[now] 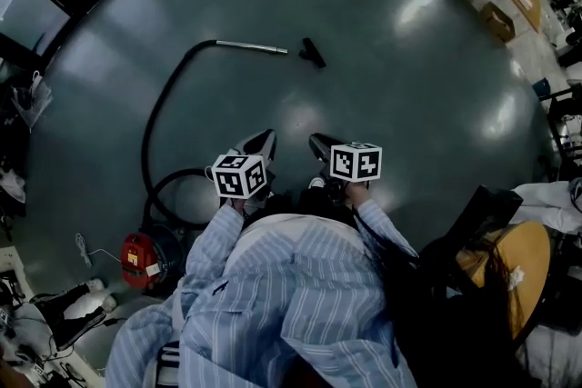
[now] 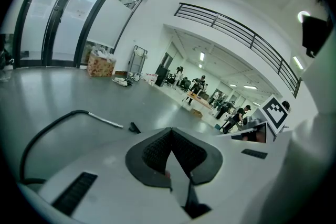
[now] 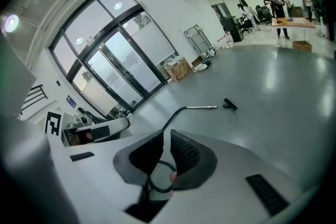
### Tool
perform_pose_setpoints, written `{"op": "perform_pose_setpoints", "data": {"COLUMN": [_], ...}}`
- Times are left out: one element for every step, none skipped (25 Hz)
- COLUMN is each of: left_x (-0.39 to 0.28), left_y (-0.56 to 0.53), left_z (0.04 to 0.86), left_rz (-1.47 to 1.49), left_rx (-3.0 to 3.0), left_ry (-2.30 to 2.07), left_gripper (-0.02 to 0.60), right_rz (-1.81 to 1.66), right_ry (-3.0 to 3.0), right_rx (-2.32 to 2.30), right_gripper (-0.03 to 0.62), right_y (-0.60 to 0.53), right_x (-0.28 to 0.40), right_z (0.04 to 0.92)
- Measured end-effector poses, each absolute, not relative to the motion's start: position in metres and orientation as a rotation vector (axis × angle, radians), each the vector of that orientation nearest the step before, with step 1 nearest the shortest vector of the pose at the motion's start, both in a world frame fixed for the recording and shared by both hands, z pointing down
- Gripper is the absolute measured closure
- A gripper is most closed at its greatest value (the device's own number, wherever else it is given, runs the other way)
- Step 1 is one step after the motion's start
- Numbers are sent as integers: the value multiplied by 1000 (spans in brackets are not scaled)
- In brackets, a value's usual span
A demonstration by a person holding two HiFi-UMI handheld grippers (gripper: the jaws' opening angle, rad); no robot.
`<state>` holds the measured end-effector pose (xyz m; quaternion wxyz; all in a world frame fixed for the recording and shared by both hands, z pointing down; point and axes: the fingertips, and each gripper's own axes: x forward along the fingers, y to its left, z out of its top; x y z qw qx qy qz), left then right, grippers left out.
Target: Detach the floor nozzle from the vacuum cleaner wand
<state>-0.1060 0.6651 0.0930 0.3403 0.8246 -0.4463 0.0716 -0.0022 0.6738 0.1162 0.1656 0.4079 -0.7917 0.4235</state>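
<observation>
The silver wand (image 1: pixel 252 46) lies flat on the grey floor (image 1: pixel 409 104). The small black floor nozzle (image 1: pixel 312 52) lies just beyond the wand's free end, apart from it and not touching. From the wand's other end a black hose (image 1: pixel 156 109) curves back to the red vacuum cleaner (image 1: pixel 144 257). Both grippers are held side by side in front of the person in the striped shirt (image 1: pixel 291 304), well apart from the wand. The left gripper (image 2: pixel 170 131) has its jaws pressed together on nothing. The right gripper (image 3: pixel 164 137) has its jaws a narrow gap apart, empty.
</observation>
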Motion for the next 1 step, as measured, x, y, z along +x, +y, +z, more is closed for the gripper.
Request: {"op": "perform_pose_setpoints", "data": {"left_x": [-103], "left_y": [664], "left_z": [92], "left_rz": [184], "left_rx": [2150], "left_ry": [-1159], "left_gripper": [575], "right_rz": [1198], "right_ry": [-2252], "right_rx": [1167], "right_gripper": [546], "right_y": [673], "right_x": [1], "right_z": [116]}}
